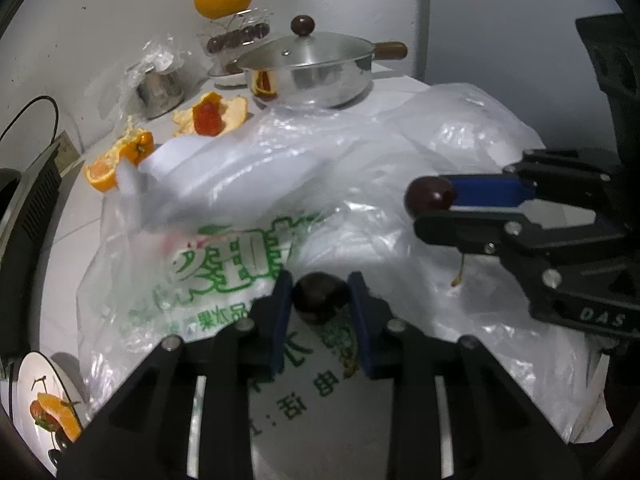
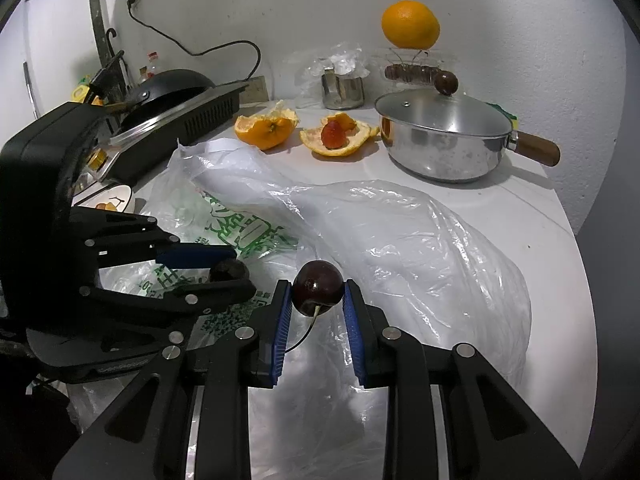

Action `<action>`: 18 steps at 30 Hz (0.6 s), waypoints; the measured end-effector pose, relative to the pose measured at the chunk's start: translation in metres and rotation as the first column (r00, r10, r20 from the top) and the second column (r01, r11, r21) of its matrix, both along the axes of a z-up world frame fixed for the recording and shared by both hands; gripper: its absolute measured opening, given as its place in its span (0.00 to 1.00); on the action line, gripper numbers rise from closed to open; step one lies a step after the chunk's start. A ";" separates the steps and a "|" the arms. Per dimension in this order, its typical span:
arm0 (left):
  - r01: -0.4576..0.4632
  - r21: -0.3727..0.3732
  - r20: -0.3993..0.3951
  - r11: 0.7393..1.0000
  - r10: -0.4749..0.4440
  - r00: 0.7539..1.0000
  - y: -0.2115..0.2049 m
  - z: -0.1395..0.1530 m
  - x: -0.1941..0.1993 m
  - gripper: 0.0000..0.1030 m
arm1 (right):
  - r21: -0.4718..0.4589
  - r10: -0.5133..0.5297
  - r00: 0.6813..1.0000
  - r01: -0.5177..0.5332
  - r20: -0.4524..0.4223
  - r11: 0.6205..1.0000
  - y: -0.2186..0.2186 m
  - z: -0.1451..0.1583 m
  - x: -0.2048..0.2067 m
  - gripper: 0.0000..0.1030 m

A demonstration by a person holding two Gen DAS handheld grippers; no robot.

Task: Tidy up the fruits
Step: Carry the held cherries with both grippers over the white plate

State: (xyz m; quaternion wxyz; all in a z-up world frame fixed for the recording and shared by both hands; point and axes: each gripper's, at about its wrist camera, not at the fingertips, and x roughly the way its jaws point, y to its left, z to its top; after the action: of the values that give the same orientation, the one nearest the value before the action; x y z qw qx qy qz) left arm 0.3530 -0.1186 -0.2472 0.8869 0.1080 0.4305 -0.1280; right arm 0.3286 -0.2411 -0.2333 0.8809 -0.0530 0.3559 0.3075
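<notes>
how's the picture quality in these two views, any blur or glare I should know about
Left wrist view: the plastic bag is smeared with blur on its left side, and the cherry in the left gripper looks dark and soft. Right wrist view: sharper, with glare on the pot lid and highlights on the cherry in the right gripper. Both bend straight edges, fisheye-style.

Pot (image 2: 444, 140) behind plastic bags (image 2: 400, 240), orange peels (image 2: 340, 136) left of it, whole orange (image 2: 410, 24) above.
</notes>
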 end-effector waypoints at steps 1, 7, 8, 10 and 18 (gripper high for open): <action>0.000 0.000 0.002 1.000 0.000 1.000 0.001 0.002 -0.003 0.28 | -0.002 -0.001 1.000 0.001 0.001 1.000 0.001 0.000 -0.001 0.27; -0.007 -0.016 0.020 1.000 0.008 1.000 0.010 0.014 -0.018 0.28 | -0.007 0.001 1.000 -0.001 0.015 1.000 0.007 0.008 -0.010 0.27; -0.009 -0.019 0.023 1.000 0.010 1.000 0.012 0.016 -0.020 0.28 | -0.008 0.003 1.000 -0.003 0.018 1.000 0.009 0.009 -0.011 0.27; -0.014 -0.026 0.033 1.000 0.015 0.999 0.017 0.021 -0.025 0.28 | -0.012 0.008 1.000 -0.007 0.025 1.000 0.013 0.012 -0.015 0.27; -0.021 -0.053 0.079 0.998 0.025 0.997 0.032 0.042 -0.047 0.28 | -0.025 0.025 0.998 -0.023 0.055 0.999 0.031 0.028 -0.035 0.27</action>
State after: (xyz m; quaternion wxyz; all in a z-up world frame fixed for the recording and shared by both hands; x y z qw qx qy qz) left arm 0.3059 -0.0869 -0.2056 0.9073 0.0850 0.3925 -0.1244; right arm 0.2935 -0.2098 -0.2049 0.8860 -0.0763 0.3342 0.3121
